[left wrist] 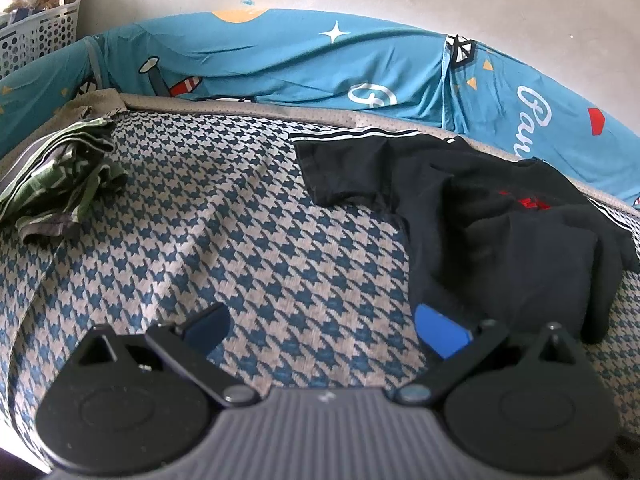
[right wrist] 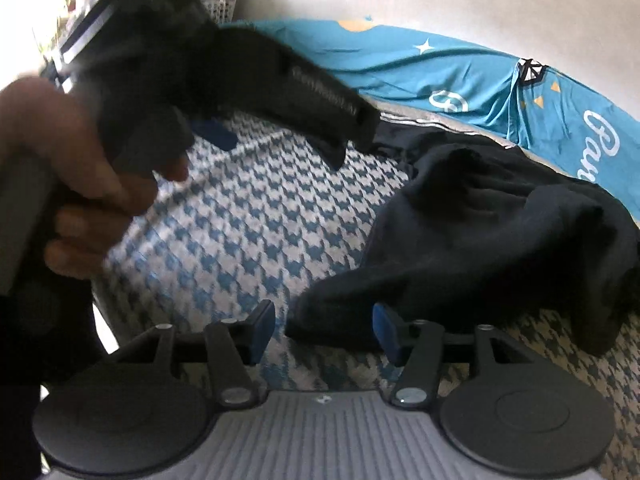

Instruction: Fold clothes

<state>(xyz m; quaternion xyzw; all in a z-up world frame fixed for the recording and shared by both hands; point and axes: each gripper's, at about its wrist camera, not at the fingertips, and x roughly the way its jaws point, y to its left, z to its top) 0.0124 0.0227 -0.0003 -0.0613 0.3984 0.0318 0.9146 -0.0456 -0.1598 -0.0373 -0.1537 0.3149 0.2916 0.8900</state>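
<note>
Left wrist view: the left gripper [left wrist: 322,330] hovers over the houndstooth bed cover [left wrist: 224,240] with its jaws spread wide and nothing between them. The black T-shirt [left wrist: 480,216] lies crumpled on the cover to the right, 1 sleeve spread toward the centre, its near edge just beside the right blue pad. A pile of green garments [left wrist: 60,188] sits at the far left, well apart. A white basket [left wrist: 40,36] stands by the wall behind a blue patterned sheet [left wrist: 320,64].

Right wrist view: the right gripper [right wrist: 324,330] has its jaws partly apart; the near hem of the T-shirt lies between the 2 pads, but they do not press on it. The person's hand [right wrist: 80,184], blurred, holds the left gripper at upper left.

Judged step: taking hold of the T-shirt's edges to spread it flat. The next move calls for closing each gripper on a hem corner, then pulling the cloth taut before any fold.
</note>
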